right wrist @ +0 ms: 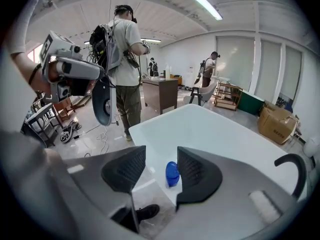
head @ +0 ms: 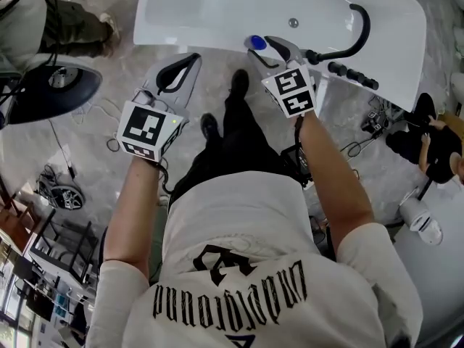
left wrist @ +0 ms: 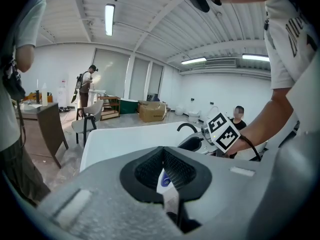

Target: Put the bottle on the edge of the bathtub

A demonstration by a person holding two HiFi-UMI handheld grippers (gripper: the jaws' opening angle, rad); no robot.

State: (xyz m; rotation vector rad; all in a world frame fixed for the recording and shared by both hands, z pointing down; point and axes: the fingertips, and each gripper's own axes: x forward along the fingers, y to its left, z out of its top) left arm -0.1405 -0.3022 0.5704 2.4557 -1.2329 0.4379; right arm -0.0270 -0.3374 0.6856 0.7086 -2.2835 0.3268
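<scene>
A small blue bottle point(head: 254, 43) stands upright on the near edge of the white bathtub point(head: 217, 13). My right gripper point(head: 265, 51) hovers just over it, open. In the right gripper view the bottle point(right wrist: 172, 174) shows in the gap between the jaws of the right gripper point(right wrist: 161, 154), close to the right pad, and the pads do not press on it. My left gripper point(head: 194, 58) hangs over the floor left of the bottle, its tips together and nothing held. In its own view the left gripper point(left wrist: 162, 151) points at the bathtub point(left wrist: 125, 139).
A black curved faucet point(head: 359, 27) and dark knobs point(head: 351, 75) sit on the tub's right rim. A dark round stand point(head: 51, 89) and cables point(head: 61, 191) lie on the floor at left. Other people stand at upper left point(head: 65, 20) and at right point(head: 435, 147).
</scene>
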